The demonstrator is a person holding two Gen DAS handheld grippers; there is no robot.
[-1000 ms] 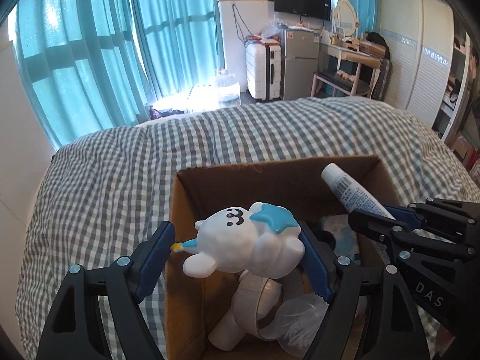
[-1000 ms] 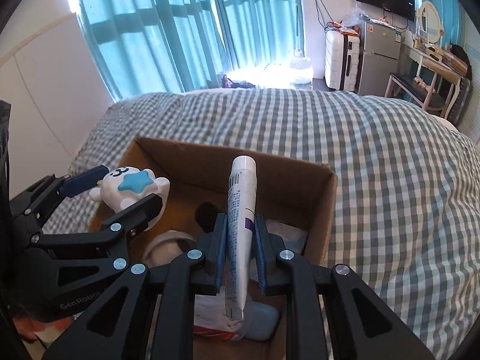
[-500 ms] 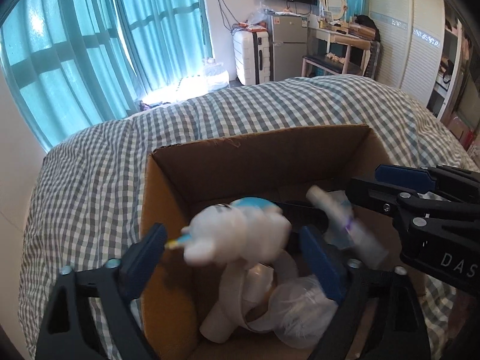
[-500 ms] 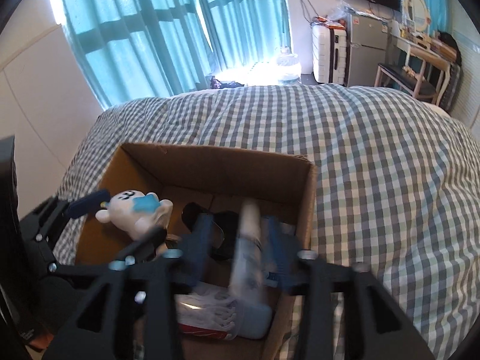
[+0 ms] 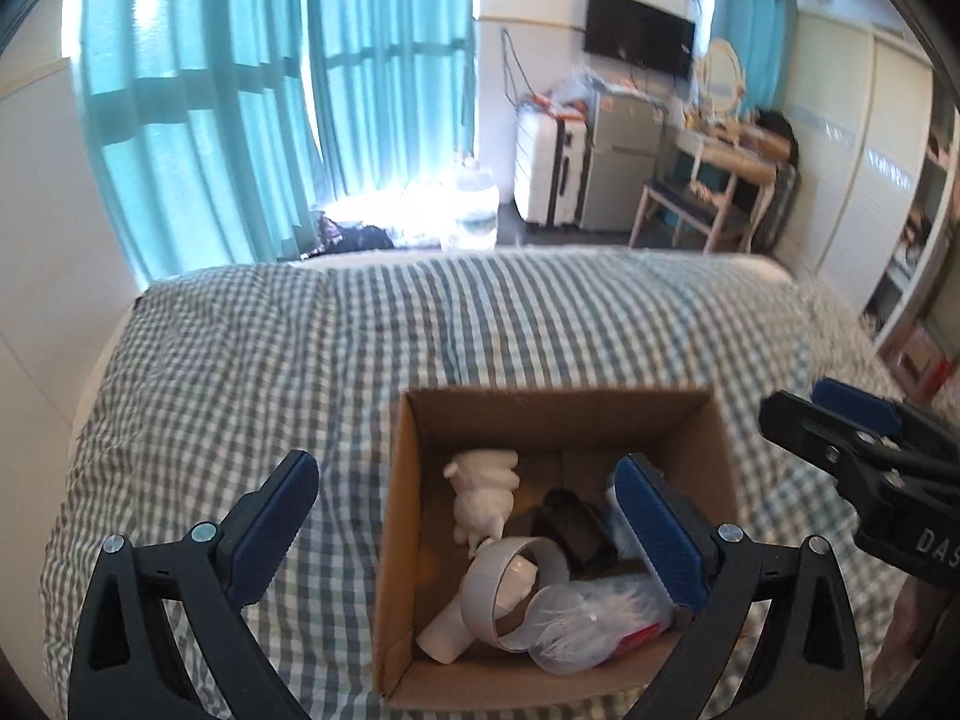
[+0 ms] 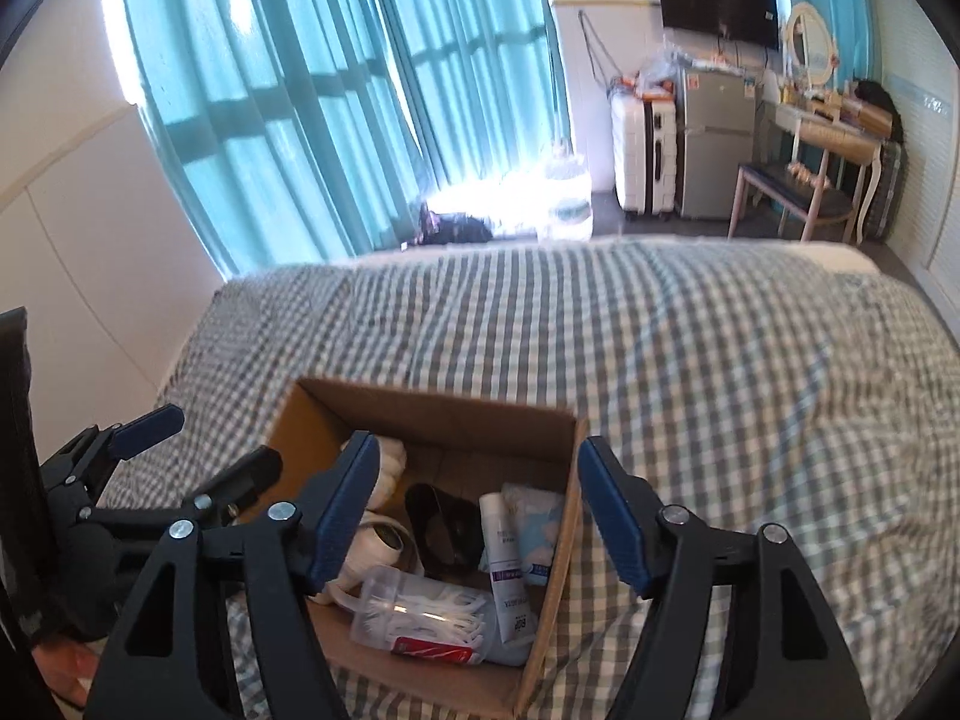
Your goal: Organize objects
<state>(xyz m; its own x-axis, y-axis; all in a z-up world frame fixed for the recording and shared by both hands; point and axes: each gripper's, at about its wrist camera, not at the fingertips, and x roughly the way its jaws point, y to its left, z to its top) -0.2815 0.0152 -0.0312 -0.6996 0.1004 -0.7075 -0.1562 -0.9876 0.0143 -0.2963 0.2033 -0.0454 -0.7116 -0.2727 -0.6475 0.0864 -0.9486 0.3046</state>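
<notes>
Two grippers, left (image 5: 465, 516) and right (image 6: 477, 507), hover over an open brown cardboard box (image 5: 414, 450) on the checked bed (image 5: 240, 372); both jaws are opening, empty. Inside lie a white bear figurine (image 5: 483, 495) and a white plastic tube (image 6: 507, 564).

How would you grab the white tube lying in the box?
Probably by the white tube's middle, coming straight down from above. It lies lengthwise near the cardboard box's right wall, so fingers should close across its narrow width, clear of the tissue pack.

Both toys dropped, we are lifting away

Our left claw (image 5: 465, 519) and right claw (image 6: 477, 516) are opening, empty; the white figurine (image 5: 483, 489) and tube (image 6: 507, 564) are now lying in the cardboard box (image 5: 558, 414).
</notes>
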